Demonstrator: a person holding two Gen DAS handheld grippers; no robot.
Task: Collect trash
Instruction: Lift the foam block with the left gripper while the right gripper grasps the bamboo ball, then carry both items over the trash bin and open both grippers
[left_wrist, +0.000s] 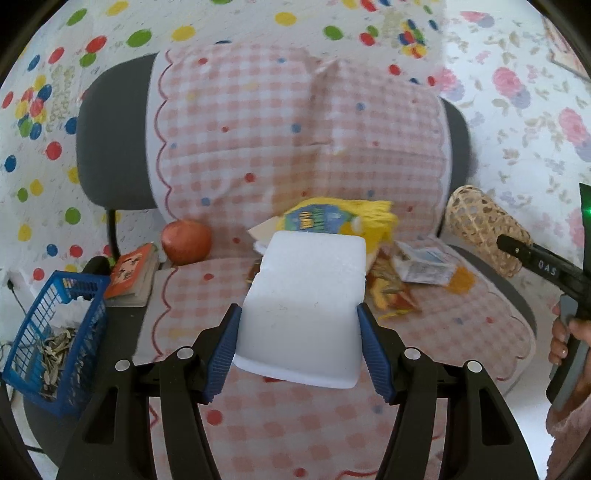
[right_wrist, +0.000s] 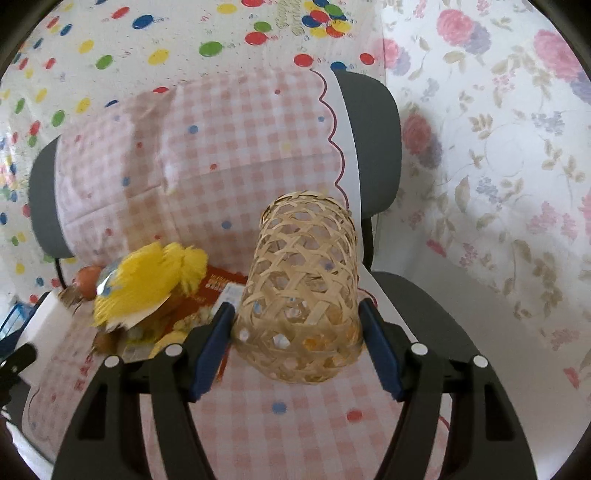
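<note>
Two grips hold: my left gripper (left_wrist: 299, 345) clamps the white foam block (left_wrist: 304, 299), my right gripper (right_wrist: 297, 341) the woven basket (right_wrist: 303, 284), jaws closing; wrappers (left_wrist: 391, 291) remain mid-frame, blue bin (left_wrist: 51, 332) lower left partly filled.

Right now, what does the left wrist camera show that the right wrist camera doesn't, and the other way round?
Only the left wrist view shows the blue basket holding scraps, the orange book, and the left gripper clamped on the white foam block. Only the right wrist view shows the right gripper with its jaws at the sides of the woven basket; whether they press on it is unclear. Both show the chair with the checked cloth, the red apple, the yellow yarn bundle and the wrappers.
</note>
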